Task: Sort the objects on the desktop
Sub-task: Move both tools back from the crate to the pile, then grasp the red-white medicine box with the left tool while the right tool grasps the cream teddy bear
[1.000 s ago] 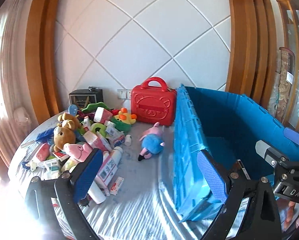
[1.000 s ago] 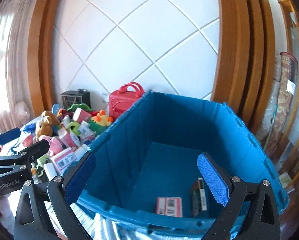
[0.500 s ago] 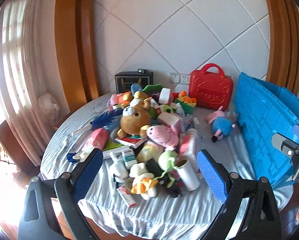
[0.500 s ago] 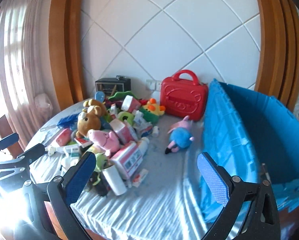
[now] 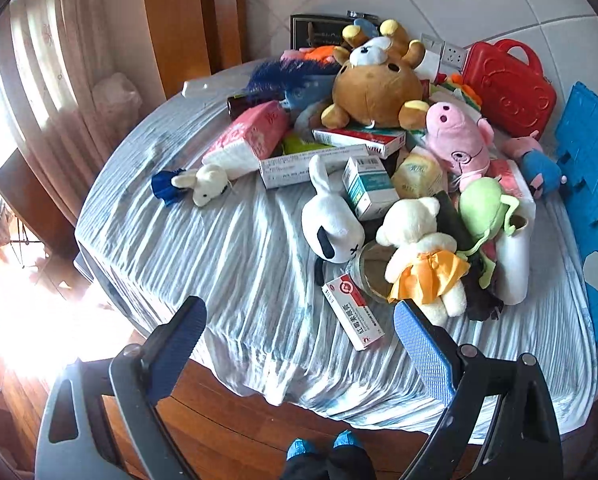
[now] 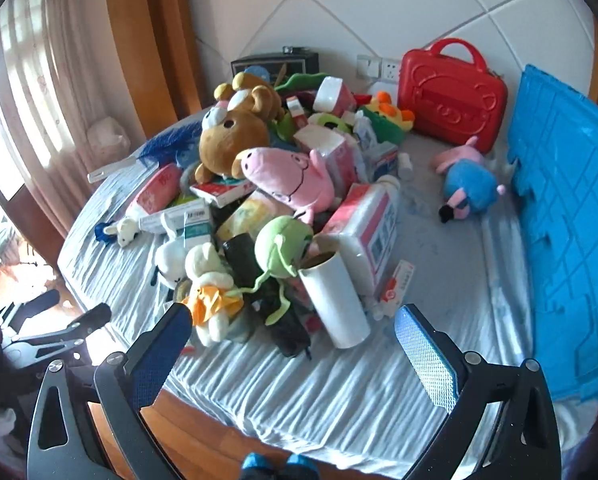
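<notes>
Grey-clothed table [image 5: 235,248] fills both views. Left gripper [image 5: 299,336] and right gripper [image 6: 293,338] hover, fingers spread, empty, at its near edge. Toy-and-box pile [image 5: 379,168] lies beyond; blue crate [image 6: 571,216] right.

Sheer curtain [image 5: 39,80] at left; wooden frame [image 6: 147,40] beside it; white quilted wall [image 6: 359,12] behind.

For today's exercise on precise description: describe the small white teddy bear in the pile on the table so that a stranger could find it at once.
Start at the blue crate on the table's right side, then move left to the toy pile's near edge. There the white teddy bear lies beside a green frog plush and a white cardboard tube. It alone wears an orange skirt.
</notes>
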Demonstrator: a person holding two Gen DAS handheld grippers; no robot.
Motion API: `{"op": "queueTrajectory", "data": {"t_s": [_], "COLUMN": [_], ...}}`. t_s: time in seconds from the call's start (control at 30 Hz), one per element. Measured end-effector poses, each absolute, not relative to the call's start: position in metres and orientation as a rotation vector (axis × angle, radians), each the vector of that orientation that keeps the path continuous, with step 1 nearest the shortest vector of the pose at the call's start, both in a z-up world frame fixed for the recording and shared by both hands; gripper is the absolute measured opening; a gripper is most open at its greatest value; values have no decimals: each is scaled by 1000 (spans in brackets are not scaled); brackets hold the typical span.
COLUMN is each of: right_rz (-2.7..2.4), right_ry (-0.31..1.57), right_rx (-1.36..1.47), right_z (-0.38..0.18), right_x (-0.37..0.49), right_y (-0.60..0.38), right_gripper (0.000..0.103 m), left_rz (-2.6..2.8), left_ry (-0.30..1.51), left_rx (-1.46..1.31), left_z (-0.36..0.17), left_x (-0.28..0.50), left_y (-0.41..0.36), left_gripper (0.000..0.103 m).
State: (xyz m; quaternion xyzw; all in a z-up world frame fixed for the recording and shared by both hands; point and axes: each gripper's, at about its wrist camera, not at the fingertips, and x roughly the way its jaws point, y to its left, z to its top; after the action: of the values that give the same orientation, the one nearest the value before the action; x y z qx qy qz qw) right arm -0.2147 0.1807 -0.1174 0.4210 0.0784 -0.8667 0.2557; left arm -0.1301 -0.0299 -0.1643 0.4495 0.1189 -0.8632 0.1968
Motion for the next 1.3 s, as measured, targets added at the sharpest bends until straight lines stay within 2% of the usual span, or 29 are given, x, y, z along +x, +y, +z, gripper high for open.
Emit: {"op": "queueTrajectory", "data": {"t_s": [0.1,0.17,0.23,0.27,0.43,0.5,0.53,0.57,0.63,0.67,0.77,1.13,1.17,1.27,1.3], "right_rz": [-2328,-2309,-2290,-2280,-2224,-2199,-2187,-2174,-2155,-2142,-2112,-2090,-2101,-2126,-2116], "right_ry": [254,268,282,289,301,306,309,314,325,327,339,340,352,365,342], "right_rx": [1165,1180,1198,1209,1220,1220,1220,1217,1211,1209,1222,1308,1301,1275,1285], "right_z": [-135,-146,-156,-162,-179,-182,-183,-184,-186,-188,-198,-228,-227,-224,-222], "right_x": [-222,-227,-232,-235,-240,-239,-239,-237,-236,-235,-234,-243,-243,-243,-243], "right_y": [166,160,155,152,142,134,130,126,116,111,95,62,61,60,61], "right_gripper": [103,99,87,84,84,84,84,84,81,77,67,69,66,32,32], "left_rz": [-2411,-2408,-2401,-2395,-2372,-2392,-2385,-2387,-2393,-2398,-2407,-2439,-2440,-2440,-2445], "left_ry": [358,357,372,378,317,336,333,338,342,343,362,341,330,312,314], "left_rx": [1300,1348,1412,1438,1417,1412,1408,1408,1404,1401,1395,1374,1367,1349,1343], "left_z": [-191,-210,-229,-238,-263,-264,-263,-263,-263,-264,-265,-252,-249,-240,-236], "left_x": [-148,-161,-172,-175,-177,-178,-179,-180,-181,-181,-179,-179,-178,-176,-175], "left_y": [-24,-17,-12,-10,-10,-16,-19,-23,-29,-31,-33,-44,-44,-46,-46], "left_gripper": [94,79,71,69,66,57,47,41,36,34,30,26,26,26,27]}}
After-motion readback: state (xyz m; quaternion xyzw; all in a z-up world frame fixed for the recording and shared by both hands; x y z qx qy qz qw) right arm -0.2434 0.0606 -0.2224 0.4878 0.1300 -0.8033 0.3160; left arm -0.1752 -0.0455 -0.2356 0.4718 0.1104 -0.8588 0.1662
